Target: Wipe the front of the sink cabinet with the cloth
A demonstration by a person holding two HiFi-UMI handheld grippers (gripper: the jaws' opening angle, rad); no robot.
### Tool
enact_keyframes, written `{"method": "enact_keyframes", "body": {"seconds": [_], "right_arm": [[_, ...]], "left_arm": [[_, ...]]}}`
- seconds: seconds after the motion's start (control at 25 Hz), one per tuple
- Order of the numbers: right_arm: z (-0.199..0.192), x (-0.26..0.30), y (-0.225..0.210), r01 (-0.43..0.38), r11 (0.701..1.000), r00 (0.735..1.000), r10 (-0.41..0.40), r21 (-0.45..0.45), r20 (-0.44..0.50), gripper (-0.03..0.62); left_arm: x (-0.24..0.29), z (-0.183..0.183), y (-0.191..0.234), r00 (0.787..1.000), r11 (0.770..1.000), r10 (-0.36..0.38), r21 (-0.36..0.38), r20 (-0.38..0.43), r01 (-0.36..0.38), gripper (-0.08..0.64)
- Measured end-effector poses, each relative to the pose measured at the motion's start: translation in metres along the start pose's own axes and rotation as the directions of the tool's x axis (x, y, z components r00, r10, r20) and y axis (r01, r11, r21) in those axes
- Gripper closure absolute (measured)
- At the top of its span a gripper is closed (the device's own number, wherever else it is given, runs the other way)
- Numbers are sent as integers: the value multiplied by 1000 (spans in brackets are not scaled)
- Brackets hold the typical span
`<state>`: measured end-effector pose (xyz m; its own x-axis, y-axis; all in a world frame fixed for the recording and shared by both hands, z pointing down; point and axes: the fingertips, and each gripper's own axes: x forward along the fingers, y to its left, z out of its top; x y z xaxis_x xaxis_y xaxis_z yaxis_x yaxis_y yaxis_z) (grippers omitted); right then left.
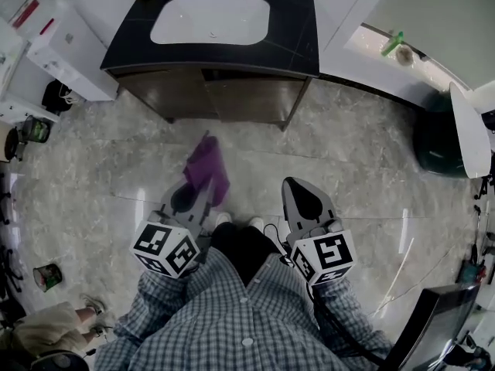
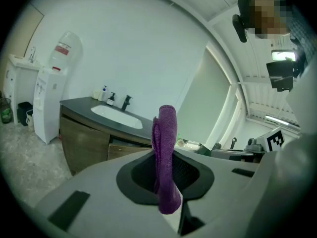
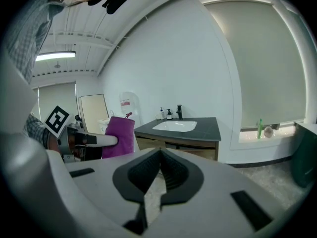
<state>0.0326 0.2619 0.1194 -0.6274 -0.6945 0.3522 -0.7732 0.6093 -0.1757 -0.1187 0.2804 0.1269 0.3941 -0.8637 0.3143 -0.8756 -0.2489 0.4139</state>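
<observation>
Room: a washroom with a pale marbled floor (image 1: 348, 184) and white walls.
Far left: a white water dispenser (image 1: 66, 49) stands beside the cabinet's left end.
Sink cabinet (image 1: 232, 99): brown wood front under a dark countertop (image 1: 294, 22) with 1 white oval basin (image 1: 210, 20); it lies ahead of both grippers, well apart from them.
Left gripper (image 1: 193, 194): clenched on the cloth, its 2 jaws pressed against the fabric from either side.
Cloth (image 1: 206, 168): purple, folded, sticking out beyond the left jaw tips over the floor, short of the cabinet front and not touching it.
Right gripper (image 1: 298, 195): jaws closed together with nothing between them, held level with the left one.
Window ledge: 1 green bottle (image 1: 392, 43) right of the cabinet.
Far right: a dark green bin (image 1: 437, 141) on the floor.
</observation>
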Motion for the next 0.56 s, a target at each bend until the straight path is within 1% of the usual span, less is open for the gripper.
{"method": "enact_keyframes", "body": {"seconds": [0.16, 0.36, 0.56], "right_arm": [[8, 10, 1, 12, 1000, 1000, -12, -7, 8, 575], [14, 15, 3, 17, 1000, 1000, -17, -22, 4, 575], [18, 17, 7, 19, 999, 1000, -19, -30, 6, 575]], "left_arm": [[11, 10, -5, 999, 998, -53, 20, -3, 53, 506], [20, 14, -20, 993, 993, -119, 17, -14, 119, 506], [22, 14, -29, 987, 988, -157, 3, -18, 157, 506]]}}
